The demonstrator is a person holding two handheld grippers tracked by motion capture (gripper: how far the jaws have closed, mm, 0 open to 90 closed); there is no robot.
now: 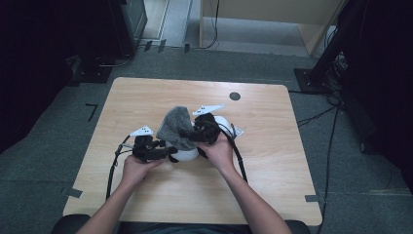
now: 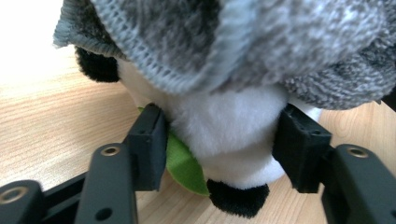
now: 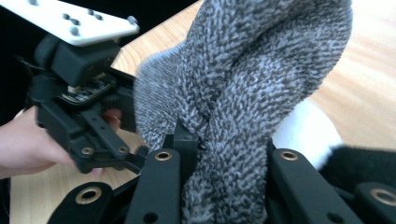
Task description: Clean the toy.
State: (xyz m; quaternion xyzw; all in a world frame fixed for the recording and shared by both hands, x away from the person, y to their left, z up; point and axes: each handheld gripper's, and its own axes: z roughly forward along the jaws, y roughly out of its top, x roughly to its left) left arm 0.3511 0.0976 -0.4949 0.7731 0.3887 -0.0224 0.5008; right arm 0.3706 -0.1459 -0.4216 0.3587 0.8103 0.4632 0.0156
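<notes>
We have the right gripper (image 3: pixel 224 144) pinching a fold of grey knit hat (image 3: pixel 252 79) between its jaws. Left gripper (image 3: pixel 88 116) sits just left of the hat, white plush (image 3: pixel 306 135) behind, on the wood table (image 3: pixel 369 88).

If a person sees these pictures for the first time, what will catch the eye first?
Probably the grey knitted hat at the middle of the wooden table, pinched by the right gripper over a white and black plush toy. The left gripper brackets the toy's white body, where a green leaf sticks out.
</notes>
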